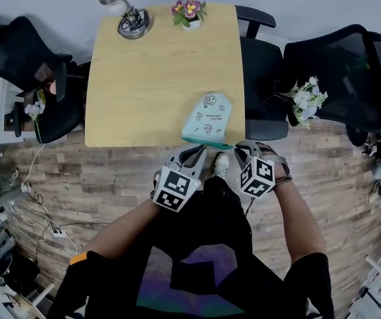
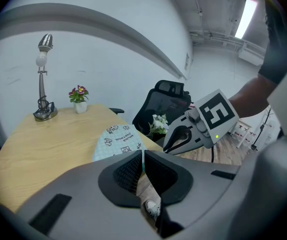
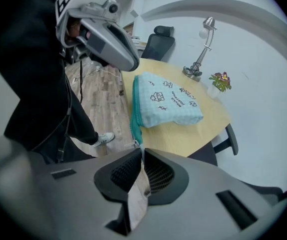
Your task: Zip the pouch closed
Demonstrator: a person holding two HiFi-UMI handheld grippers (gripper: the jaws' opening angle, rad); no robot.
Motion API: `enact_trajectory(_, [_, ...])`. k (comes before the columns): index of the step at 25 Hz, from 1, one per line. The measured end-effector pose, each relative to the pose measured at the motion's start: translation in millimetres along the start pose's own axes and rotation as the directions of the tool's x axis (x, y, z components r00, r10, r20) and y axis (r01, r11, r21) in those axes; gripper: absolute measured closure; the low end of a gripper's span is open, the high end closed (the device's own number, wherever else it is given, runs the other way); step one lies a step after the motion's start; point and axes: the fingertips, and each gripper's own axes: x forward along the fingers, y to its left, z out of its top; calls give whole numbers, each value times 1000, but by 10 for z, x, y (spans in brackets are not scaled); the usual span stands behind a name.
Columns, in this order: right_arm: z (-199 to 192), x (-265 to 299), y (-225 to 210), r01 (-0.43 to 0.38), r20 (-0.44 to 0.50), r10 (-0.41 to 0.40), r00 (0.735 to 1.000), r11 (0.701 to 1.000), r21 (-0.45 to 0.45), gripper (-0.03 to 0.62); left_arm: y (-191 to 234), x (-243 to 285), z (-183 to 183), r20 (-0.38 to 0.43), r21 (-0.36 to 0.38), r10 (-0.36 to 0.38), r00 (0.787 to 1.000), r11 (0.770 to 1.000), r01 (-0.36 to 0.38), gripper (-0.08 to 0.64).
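A light blue checked pouch with small black drawings lies at the near right edge of the wooden table, its teal zipper edge hanging over the rim. My left gripper is at the pouch's near left corner; in the left gripper view the jaws are pressed together on a thin teal sliver of the pouch. My right gripper is at the near right corner. In the right gripper view the gripper is closed on the small zipper pull at the end of the pouch.
A metal desk lamp and a small flower pot stand at the table's far edge. Black office chairs flank the table, with white flowers at right. Cables lie on the wood floor at left.
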Motion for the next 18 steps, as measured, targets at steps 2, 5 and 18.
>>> enact_trajectory(2, [102,-122,-2,-42,31,40,999,997,66,558,12,-28,77,19,4,-1,1000,1000,1,548])
enact_trajectory(5, [322,-342,-43,-117,119,96,988,976,183,560,36,-94,244,60,-2,-5,998,1000,5,548])
enact_trajectory(18, [952,-974,-420,-277,378,82,922,822,497,565,58,-530,916,201,83,-27,979,997,10,548])
